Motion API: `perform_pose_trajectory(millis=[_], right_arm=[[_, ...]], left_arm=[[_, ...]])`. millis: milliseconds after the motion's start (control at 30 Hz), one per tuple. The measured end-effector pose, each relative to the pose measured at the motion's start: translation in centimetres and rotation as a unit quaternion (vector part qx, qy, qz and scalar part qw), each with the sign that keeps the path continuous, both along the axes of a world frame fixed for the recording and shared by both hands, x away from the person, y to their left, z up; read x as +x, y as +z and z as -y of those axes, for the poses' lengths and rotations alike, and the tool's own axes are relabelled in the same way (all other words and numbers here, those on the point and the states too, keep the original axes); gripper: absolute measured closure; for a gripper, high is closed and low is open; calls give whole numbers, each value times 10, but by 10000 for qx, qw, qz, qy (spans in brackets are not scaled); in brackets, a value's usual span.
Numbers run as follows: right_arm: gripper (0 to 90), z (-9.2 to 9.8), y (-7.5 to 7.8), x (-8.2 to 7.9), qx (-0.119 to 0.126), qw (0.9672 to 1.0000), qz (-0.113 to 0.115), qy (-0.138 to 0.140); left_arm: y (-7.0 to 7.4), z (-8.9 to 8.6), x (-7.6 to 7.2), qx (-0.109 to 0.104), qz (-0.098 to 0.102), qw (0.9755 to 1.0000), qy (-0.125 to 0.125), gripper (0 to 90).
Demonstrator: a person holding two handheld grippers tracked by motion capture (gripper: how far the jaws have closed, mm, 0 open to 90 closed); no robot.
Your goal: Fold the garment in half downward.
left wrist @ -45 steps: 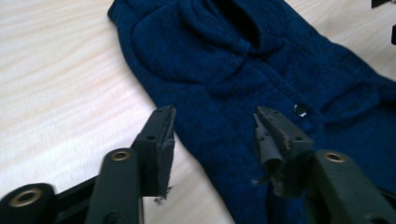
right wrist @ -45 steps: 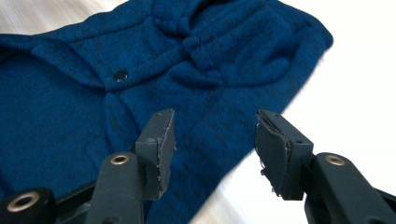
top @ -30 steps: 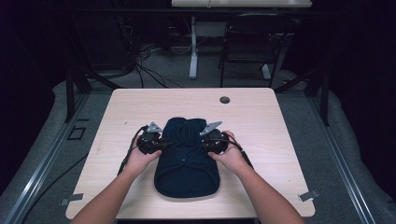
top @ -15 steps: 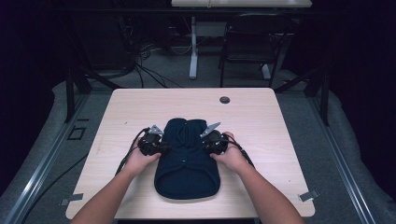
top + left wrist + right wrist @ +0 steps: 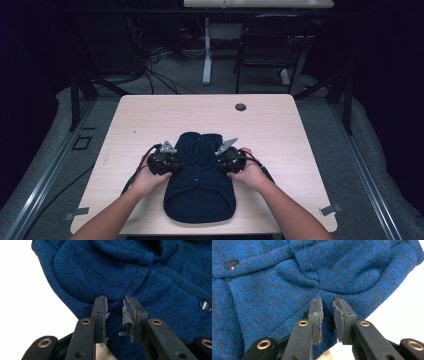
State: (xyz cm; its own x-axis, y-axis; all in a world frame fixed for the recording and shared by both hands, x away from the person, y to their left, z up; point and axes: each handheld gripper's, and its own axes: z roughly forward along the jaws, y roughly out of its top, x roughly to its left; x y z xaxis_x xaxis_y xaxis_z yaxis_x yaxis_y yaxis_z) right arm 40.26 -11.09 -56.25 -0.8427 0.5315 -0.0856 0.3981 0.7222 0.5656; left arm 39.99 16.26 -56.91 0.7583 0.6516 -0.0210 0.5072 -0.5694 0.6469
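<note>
- Garment: blue knitted sweater [image 5: 200,185] lies folded at the table's [image 5: 300,150] near-centre edge.
- Left gripper [image 5: 115,307] over its left edge; jaws just narrowed, a gap remains, no fabric pinched.
- Right gripper [image 5: 327,308] over its right edge; jaws slightly apart, reopening, gripping nothing.

One dark blue knitted garment [image 5: 200,182] lies on one light wooden table [image 5: 280,125], toward its near edge. Two snap buttons show on the knit, one [image 5: 205,305] in the left gripper view and one [image 5: 232,264] in the right gripper view. One round dark grommet [image 5: 241,107] sits near the table's far edge. Two grippers are held, a left gripper [image 5: 172,162] and a right gripper [image 5: 222,159]. Two metal brackets [image 5: 76,214] sit at the near corners.
</note>
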Motion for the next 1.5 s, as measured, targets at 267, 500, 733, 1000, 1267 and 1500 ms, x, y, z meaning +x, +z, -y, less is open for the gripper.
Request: perform_pose_trajectory(millis=[267, 500, 733, 1000, 1267, 1500], right_arm=[[760, 2, 0, -9, 38, 10000, -41, 32], [749, -1, 5, -14, -128, 9996, -173, 168], [746, -7, 23, -3, -246, 9994, -9, 250], [732, -15, 43, 13, -311, 9990, 164, 270], [724, -18, 53, 36, -371, 9990, 161, 204], [720, -21, 56, 53, -521, 9981, 204, 270]], left_arm=[[1, 0, -13, 43, -19, 9999, -157, 711], [3, 3, -18, 131, -40, 9995, -276, 707], [25, 10, -2, 230, 125, 9990, -362, 693], [44, 11, 23, 168, 89, 9995, -241, 687], [51, 17, 38, 264, 176, 9991, -271, 686], [56, 18, 55, 341, 159, 9990, -227, 693]])
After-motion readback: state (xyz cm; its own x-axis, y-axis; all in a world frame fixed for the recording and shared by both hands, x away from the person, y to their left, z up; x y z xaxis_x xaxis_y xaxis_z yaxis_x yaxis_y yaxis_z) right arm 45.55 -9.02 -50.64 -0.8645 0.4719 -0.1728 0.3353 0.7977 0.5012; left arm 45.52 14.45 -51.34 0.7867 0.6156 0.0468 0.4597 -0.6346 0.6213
